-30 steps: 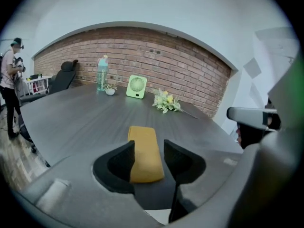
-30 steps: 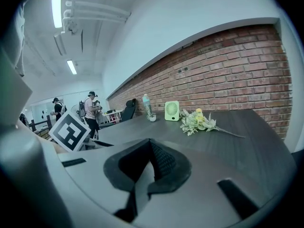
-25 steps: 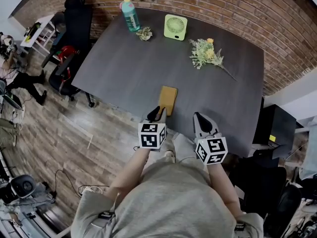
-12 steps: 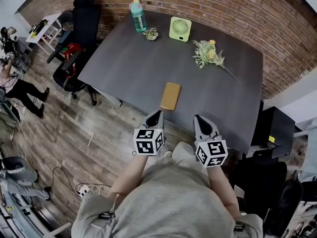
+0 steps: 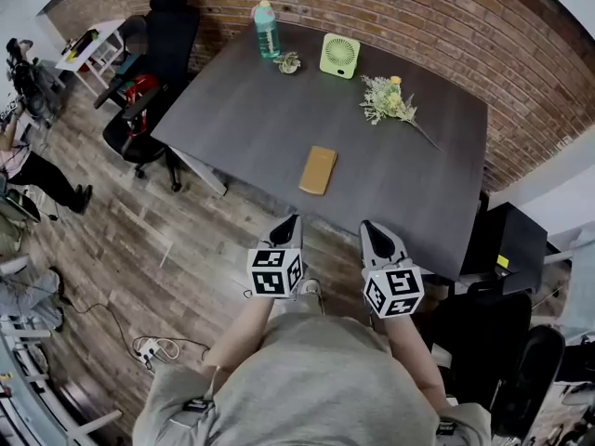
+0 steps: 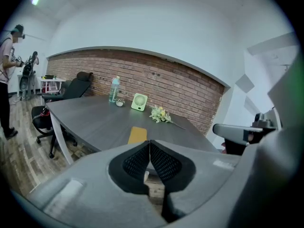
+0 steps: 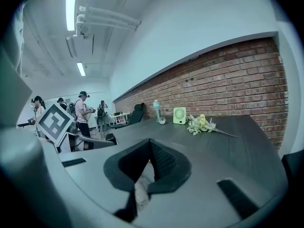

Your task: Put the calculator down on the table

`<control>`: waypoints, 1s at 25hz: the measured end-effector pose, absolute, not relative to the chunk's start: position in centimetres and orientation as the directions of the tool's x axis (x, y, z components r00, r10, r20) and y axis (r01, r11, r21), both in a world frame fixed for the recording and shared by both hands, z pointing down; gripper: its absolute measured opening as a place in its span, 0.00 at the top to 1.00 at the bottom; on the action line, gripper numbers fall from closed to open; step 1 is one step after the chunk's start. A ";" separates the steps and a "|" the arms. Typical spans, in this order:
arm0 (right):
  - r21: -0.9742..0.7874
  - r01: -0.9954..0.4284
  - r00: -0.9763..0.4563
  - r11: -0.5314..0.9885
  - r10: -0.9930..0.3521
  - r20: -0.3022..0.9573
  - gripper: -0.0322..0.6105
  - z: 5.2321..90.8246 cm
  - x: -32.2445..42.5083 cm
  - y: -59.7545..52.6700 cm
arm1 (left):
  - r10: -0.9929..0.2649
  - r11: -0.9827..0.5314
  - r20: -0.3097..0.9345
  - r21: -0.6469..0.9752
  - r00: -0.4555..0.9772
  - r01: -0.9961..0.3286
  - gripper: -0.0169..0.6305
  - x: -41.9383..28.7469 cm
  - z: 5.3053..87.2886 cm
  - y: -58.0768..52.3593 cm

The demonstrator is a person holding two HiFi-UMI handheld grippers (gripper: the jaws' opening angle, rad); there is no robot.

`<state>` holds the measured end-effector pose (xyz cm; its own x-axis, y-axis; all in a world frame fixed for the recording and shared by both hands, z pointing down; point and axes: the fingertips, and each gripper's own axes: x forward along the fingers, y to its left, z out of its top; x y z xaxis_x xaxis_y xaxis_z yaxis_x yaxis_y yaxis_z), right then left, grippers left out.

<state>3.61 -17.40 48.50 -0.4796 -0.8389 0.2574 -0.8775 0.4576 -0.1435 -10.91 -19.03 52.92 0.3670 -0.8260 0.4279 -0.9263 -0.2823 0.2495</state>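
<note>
The flat mustard-yellow rectangular calculator [image 5: 318,170] lies on the dark grey wooden table [image 5: 232,128], a little in from its near edge and touching nothing else. Neither claw is anywhere on it. The left gripper [image 5: 288,223] hangs over the plank floor, short of the table edge, with its ribbed black pads pressed together and nothing between them. The right gripper [image 5: 373,230] hangs beside it, equally short of the table, its jaws likewise closed tip to tip and empty.

By my reading the putting-down is finished – the calculator rests flat and free, so the step in hand is only the retreat. The next move calls for very little: keep both claws clear of the table so that nothing nudges the calculator towards the edge it sits near.

As for writing, I can read none. The calculator shows only a plain yellow face. The teal plastic bottle [image 5: 267,30] at the far side carries a label too small to make out, and the pale green desk fan [image 5: 340,55] shows no brand – the only print is the black-and-white square markers on the grippers' cubes.
</note>
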 end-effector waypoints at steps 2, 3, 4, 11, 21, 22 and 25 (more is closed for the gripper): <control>-0.142 -0.875 -0.484 0.463 -0.837 0.256 0.95 48.2 3.7 -16.0 | -0.828 -0.278 0.426 0.253 0.365 -0.927 0.94 -10.8 52.7 -17.6; -0.141 -0.874 -0.486 0.465 -0.836 0.256 0.95 48.1 3.8 -15.3 | -0.829 -0.279 0.424 0.252 0.365 -0.927 0.94 -10.7 52.5 -16.9; -0.141 -0.874 -0.487 0.466 -0.835 0.256 0.95 48.0 3.9 -14.5 | -0.830 -0.280 0.422 0.250 0.364 -0.927 0.94 -10.6 52.4 -16.2; -0.134 -0.866 -0.500 0.481 -0.831 0.244 0.95 47.3 4.2 -9.4 | -0.840 -0.278 0.405 0.251 0.362 -0.927 0.94 -9.9 51.2 -11.1; -0.128 -0.863 -0.505 0.488 -0.832 0.229 0.95 47.6 4.3 -2.1 | -0.850 -0.281 0.381 0.259 0.365 -0.924 0.94 -9.0 50.7 -3.7; -0.127 -0.863 -0.506 0.489 -0.832 0.228 0.95 47.6 4.2 -1.4 | -0.850 -0.283 0.378 0.260 0.367 -0.923 0.94 -9.0 50.7 -3.0; -0.126 -0.863 -0.505 0.489 -0.834 0.221 0.95 47.7 3.9 0.7 | -0.851 -0.291 0.370 0.257 0.373 -0.921 0.94 -9.0 50.6 -1.0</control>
<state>3.92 0.70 47.71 -0.5050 -0.8343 0.2210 -0.8631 0.4892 -0.1255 -8.99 -0.96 50.58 0.3726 -0.8509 0.3705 -0.9213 -0.2914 0.2574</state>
